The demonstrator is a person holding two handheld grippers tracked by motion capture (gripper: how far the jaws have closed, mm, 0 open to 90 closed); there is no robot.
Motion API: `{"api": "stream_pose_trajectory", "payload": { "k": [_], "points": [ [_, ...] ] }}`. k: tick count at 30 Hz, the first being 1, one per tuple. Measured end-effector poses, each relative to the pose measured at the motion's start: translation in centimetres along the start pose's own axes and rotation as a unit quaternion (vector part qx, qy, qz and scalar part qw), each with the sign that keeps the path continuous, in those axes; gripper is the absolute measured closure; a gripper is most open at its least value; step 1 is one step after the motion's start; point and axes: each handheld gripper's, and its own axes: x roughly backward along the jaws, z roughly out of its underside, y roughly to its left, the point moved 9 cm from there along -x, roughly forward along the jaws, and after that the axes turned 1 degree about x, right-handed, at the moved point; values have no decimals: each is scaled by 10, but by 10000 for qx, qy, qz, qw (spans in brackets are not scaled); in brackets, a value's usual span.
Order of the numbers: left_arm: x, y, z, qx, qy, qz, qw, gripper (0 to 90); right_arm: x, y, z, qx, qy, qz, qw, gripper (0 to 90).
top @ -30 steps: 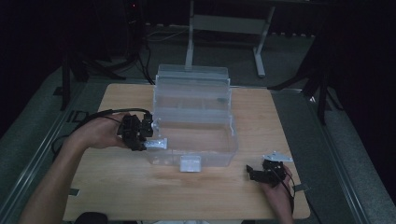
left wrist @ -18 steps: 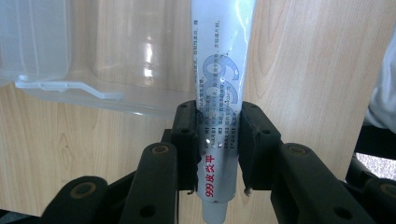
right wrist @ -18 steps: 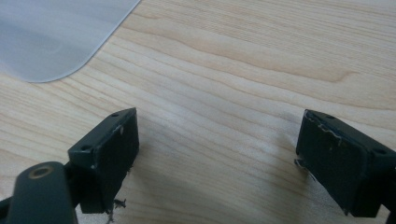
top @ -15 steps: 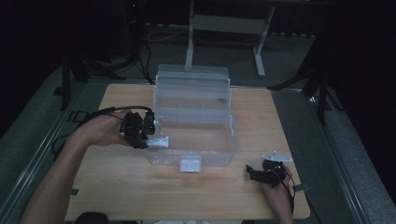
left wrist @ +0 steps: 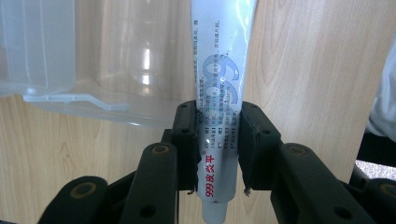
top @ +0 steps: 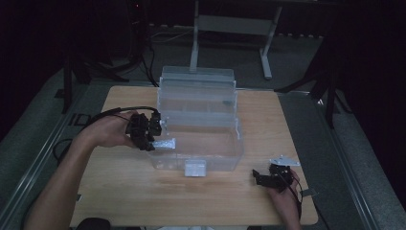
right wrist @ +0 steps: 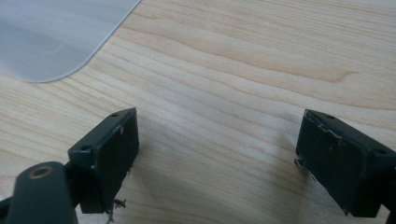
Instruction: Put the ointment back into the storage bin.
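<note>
- Left gripper view: the tube (left wrist: 219, 93) is pinched between the left gripper's (left wrist: 218, 140) pads near its cap end, long axis running straight out toward 12 o'clock, tail end over the table just past the box (left wrist: 70, 60) rim.
- High view: same tube (top: 163, 143) pokes out of the left gripper (top: 149, 139) toward 3 o'clock, right at the box's (top: 201, 139) left wall, at about rim height.
- My guess: next move is carrying it further toward 3 o'clock so it clears the wall and drops inside. Left hand is clearly the nearer one.
- Right gripper (top: 268, 178) sits on the table (top: 119, 191) at the box's 4 o'clock, well apart, jaws spread wide with nothing between them.
</note>
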Motion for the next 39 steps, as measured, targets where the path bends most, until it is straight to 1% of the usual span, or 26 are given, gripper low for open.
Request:
{"api": "stream_pose_trajectory", "payload": {
  "k": [3, 6, 8, 15, 16, 23, 27, 33, 34, 39],
  "points": [
    [0, 1, -1, -7, -12, 20, 10000, 707, 0, 0, 0, 1, -5, 2, 10000, 129],
    [-1, 2, -2, 34, -32, 28, 10000, 707, 0, 0, 0, -3, -4, 1, 10000, 129],
    [-1, 3, -3, -3, -8, 23, 10000, 707, 0, 0, 0, 0, -6, 1, 10000, 129],
    [-1, 5, -7, -6, -31, 18, 10000, 707, 0, 0, 0, 1, -6, 2, 10000, 130],
    [-2, 5, -8, 17, -30, 14, 10000, 707, 0, 0, 0, 1, -5, 2, 10000, 129],
    [-4, 7, -11, -29, -19, 21, 10000, 707, 0, 0, 0, 2, -5, 1, 10000, 129],
    [-5, 8, -14, -9, -14, -6, 10000, 707, 0, 0, 0, -1, -3, -1, 10000, 129],
    [-7, 10, -16, -31, -7, 4, 10000, 706, 0, 0, 0, -4, -2, 0, 10000, 129],
    [-8, 10, -16, -4, -5, 8, 10000, 707, 0, 0, 0, 7, -4, -8, 10000, 129],
    [-8, 11, -18, -11, -28, 11, 10000, 706, 0, 0, 0, 7, -2, -12, 10000, 129]
  ]
}}
